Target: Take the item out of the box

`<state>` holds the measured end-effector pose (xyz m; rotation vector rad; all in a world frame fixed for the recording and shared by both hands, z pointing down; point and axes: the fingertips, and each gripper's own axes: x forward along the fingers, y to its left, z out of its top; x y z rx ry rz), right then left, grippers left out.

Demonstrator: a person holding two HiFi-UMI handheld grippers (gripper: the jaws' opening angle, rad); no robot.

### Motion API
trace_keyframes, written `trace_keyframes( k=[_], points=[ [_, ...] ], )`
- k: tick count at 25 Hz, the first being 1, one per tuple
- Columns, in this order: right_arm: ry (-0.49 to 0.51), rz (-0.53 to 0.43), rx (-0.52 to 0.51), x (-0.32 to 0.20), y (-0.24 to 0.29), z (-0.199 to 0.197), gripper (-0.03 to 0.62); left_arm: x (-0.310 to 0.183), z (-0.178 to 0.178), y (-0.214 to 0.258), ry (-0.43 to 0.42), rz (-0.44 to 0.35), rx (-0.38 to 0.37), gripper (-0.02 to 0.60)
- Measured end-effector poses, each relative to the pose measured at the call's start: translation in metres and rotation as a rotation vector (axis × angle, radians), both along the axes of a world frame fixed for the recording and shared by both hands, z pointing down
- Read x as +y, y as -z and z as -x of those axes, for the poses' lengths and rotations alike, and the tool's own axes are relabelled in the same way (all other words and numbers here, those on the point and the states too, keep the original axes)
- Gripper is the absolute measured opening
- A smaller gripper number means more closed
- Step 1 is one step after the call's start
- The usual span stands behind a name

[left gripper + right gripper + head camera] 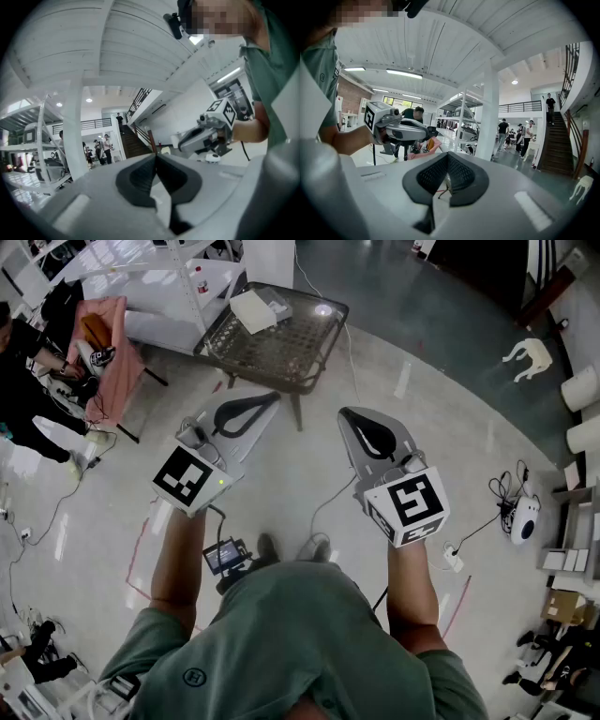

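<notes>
A white box (260,308) lies on a small dark mesh-topped table (281,348) ahead of me on the floor. What the box holds cannot be seen. My left gripper (273,397) is held up short of the table, shut with nothing in it; in its own view the dark pads (140,176) meet at the tip. My right gripper (345,413) is beside it, also shut and empty, its pads (461,174) touching. Both are well short of the box. Each gripper view looks level across the hall, showing the other gripper (206,136) (398,129) and neither box nor table.
Left of the table stand a pink-draped stand (108,357) and a white shelf unit (178,282), with a person (28,381) sitting there. Cables and a white device (523,517) lie on the floor at right. A pillar (490,117) and stairs (560,140) stand further off.
</notes>
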<state>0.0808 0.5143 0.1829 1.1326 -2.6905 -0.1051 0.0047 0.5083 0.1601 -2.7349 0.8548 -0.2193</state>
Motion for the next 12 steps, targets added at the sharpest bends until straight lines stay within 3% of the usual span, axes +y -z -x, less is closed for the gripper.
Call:
trace_keyframes(
  k=[12],
  points=[
    [-0.013, 0.011, 0.004, -0.018, -0.006, 0.037, 0.003, -0.019, 0.036, -0.007, -0.019, 0.018, 0.013, 0.003]
  ],
)
